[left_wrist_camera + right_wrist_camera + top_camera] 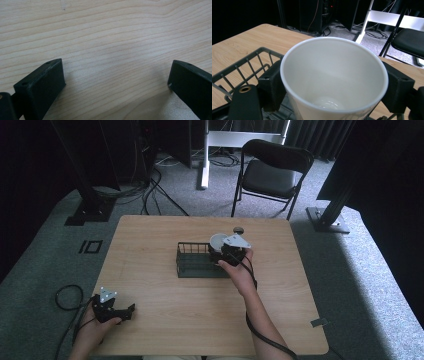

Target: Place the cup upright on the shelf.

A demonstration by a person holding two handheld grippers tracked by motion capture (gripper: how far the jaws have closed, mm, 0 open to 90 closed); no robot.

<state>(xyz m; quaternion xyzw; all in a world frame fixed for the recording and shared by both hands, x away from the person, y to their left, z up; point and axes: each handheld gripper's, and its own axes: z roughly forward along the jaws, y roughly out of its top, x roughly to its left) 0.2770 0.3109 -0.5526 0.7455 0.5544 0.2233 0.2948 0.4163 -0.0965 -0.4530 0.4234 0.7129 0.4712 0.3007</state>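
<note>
The wooden table carries the whole work; most of its surface is bare, and this gives you free room on every side. Near the middle of it stands the dark wire basket, open at the top, so a thing can be lowered into it from above; its right end is where your right hand is busy.

There your right gripper holds the white paper cup; the two black jaws press on the cup's wall from opposite sides, just under the rim, so the mouth is open and not crushed; the cup is upright, only a little tilted, and it looks empty inside. It sits at the right end of the basket, over or just inside the wire rim; whether its bottom already rests on the basket floor I cannot tell. I judge that you are putting the cup into the basket, and a gentle lowering before you loosen the jaws seems wise, because a paper wall bends easily.

Your left gripper rests near the table's front left corner, well apart from the basket; its jaws are spread wide over bare wood and grasp nothing; it waits out of the way.

Beyond the basket lies a small round dark object; it is too small to name.
</note>
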